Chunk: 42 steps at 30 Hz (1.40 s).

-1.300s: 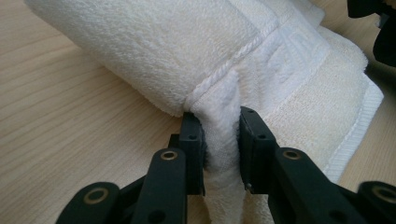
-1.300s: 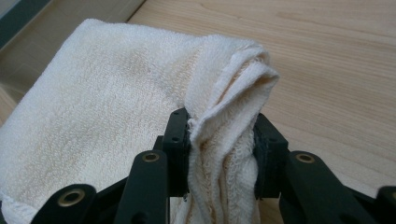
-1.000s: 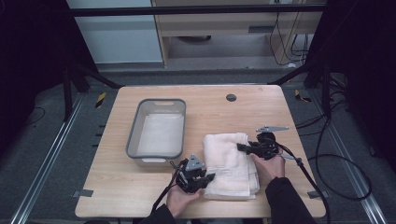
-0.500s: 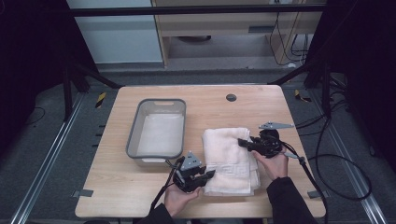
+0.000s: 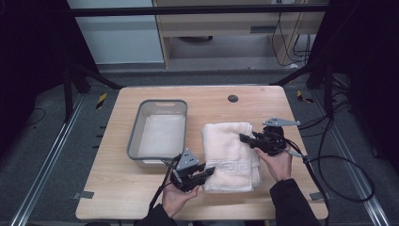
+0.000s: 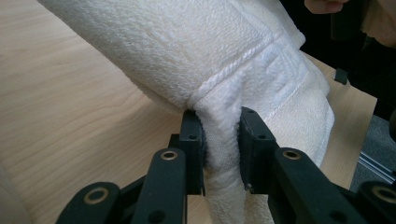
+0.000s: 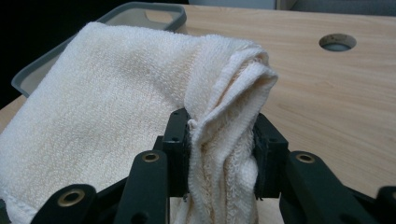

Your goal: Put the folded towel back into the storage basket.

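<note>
Two tools, L (image 5: pixel 210 170) & R (image 5: pixel 244 138), clamp towel (image 5: pixel 230 150) edges beside bin (image 5: pixel 160 134).

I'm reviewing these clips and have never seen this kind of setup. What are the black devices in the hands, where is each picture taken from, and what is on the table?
No robot here: a person holds a two-jaw gripper in each hand. The high view looks down on a wooden table from above the person's side. The other two pictures come from cameras riding on the grippers, looking along their black jaws.

On the table lie a grey tub and, to its right, a folded white towel. The left gripper is shut on the towel's near left edge; the left gripper view shows the cloth pinched between the jaws. The right gripper is shut on the towel's right edge, a bunch of layers between its jaws.
</note>
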### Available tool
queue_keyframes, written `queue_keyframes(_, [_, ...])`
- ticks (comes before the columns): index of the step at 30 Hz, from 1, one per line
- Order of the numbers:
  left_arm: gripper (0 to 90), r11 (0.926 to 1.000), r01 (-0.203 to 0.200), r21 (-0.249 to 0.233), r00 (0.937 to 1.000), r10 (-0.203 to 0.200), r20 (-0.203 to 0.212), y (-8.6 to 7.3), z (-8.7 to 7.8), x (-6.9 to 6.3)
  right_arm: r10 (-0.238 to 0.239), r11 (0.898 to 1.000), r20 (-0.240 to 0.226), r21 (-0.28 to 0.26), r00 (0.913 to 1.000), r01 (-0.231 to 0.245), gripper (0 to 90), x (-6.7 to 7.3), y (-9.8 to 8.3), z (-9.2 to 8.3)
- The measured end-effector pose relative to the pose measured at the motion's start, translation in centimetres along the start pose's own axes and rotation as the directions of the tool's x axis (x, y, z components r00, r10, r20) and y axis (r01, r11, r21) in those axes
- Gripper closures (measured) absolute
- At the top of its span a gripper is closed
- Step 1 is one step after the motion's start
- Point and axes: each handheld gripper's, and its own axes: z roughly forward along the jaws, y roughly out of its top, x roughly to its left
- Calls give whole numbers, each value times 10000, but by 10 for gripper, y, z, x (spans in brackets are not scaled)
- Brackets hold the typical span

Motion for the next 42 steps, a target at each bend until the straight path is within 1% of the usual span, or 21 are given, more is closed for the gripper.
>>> queue_keyframes(4, [729,9999,1,-169,10000,-2,-41,4,-4,1,-149,9998,36,-166,9999,149,643,5,7,-2])
queue_keyframes(9, [730,9997,-67,-239,10000,65,-65,8,-8,2,-237,9992,78,-306,9997,239,643,8,12,-4])
queue_keyframes(18, [729,9984,-306,-471,9994,298,-171,18,-15,3,-361,9974,102,-613,9993,367,643,13,24,-9])
queue_keyframes(25, [730,9963,-350,-783,9990,328,-299,26,-24,8,-506,9948,188,-879,9985,520,643,19,37,-10])
queue_keyframes(34, [730,9917,-372,-1231,9986,322,-425,36,-38,15,-756,9905,204,-1136,9969,774,643,30,58,-11])
queue_keyframes(40, [729,9901,-289,-1374,9983,216,-548,41,-47,23,-909,9883,228,-1207,9956,930,643,38,69,-6])
queue_keyframes(42, [730,9898,-318,-1391,9978,233,-620,43,-50,25,-931,9875,238,-1258,9954,954,642,40,72,-4])
